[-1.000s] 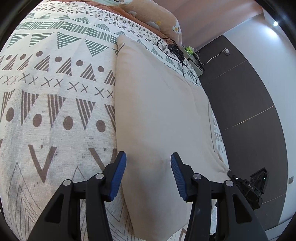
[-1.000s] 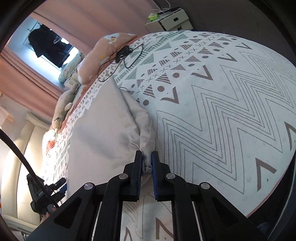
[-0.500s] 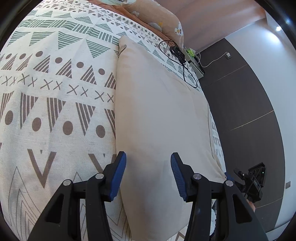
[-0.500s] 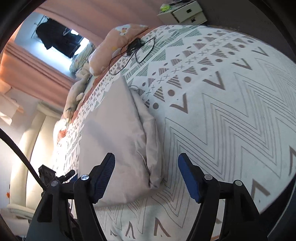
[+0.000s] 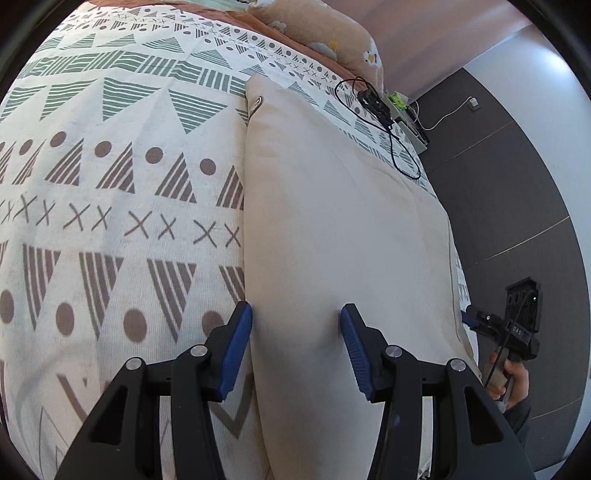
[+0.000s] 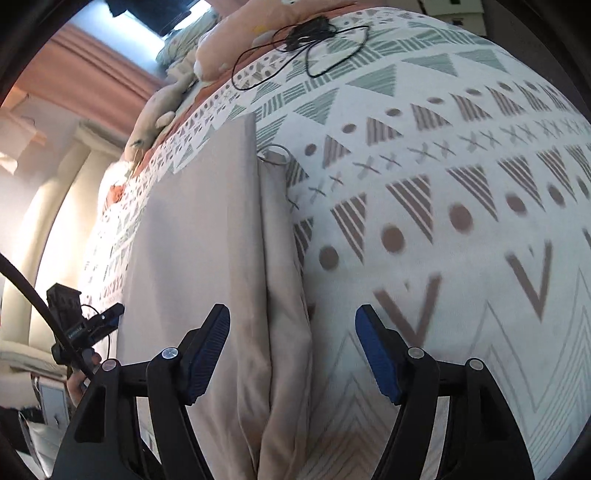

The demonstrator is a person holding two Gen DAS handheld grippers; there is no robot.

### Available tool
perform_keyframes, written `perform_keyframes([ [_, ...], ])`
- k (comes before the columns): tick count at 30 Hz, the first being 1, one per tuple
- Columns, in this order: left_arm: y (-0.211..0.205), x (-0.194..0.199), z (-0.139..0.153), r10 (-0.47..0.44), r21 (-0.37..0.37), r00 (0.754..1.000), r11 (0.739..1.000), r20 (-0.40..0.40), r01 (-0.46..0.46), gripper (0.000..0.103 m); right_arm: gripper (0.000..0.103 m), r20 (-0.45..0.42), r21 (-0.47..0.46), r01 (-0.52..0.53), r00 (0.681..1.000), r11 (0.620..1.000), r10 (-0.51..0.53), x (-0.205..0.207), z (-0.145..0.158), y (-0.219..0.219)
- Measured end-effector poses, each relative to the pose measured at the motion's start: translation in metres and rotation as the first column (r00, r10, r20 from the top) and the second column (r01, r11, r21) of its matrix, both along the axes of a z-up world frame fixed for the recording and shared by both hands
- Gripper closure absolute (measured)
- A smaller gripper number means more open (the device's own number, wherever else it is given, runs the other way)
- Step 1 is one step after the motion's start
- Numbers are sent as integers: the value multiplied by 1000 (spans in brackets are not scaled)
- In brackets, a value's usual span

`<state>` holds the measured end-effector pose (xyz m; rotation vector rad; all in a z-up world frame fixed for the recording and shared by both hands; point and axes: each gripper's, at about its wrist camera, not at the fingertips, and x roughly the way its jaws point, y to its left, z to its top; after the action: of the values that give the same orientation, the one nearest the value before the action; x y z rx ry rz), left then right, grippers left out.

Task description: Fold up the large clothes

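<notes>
Patterned bedspread (image 5: 110,192), folded beige garment (image 5: 332,240), both grippers' fingers spread

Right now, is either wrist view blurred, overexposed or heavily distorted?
Left wrist view: sharp, evenly lit; fisheye bulges the patterned bedspread, and the beige garment shows clearly. Right wrist view: motion smear on the bedspread's dots and V marks at right, and the window and pale left wall are blown out; the garment's folded edge stays readable.

Folded garment (image 5: 343,236) on bedspread (image 5: 110,206); cable (image 5: 384,122) behind, pillow (image 5: 325,33) beyond.
</notes>
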<state>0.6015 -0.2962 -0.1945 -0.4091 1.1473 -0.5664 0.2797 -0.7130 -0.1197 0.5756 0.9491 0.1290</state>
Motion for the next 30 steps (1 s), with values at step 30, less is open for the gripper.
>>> perform_keyframes([
  [30, -14, 57, -3, 16, 38, 999, 999, 30, -17, 52, 53, -80, 243, -173, 977, 955, 197, 132, -53, 16],
])
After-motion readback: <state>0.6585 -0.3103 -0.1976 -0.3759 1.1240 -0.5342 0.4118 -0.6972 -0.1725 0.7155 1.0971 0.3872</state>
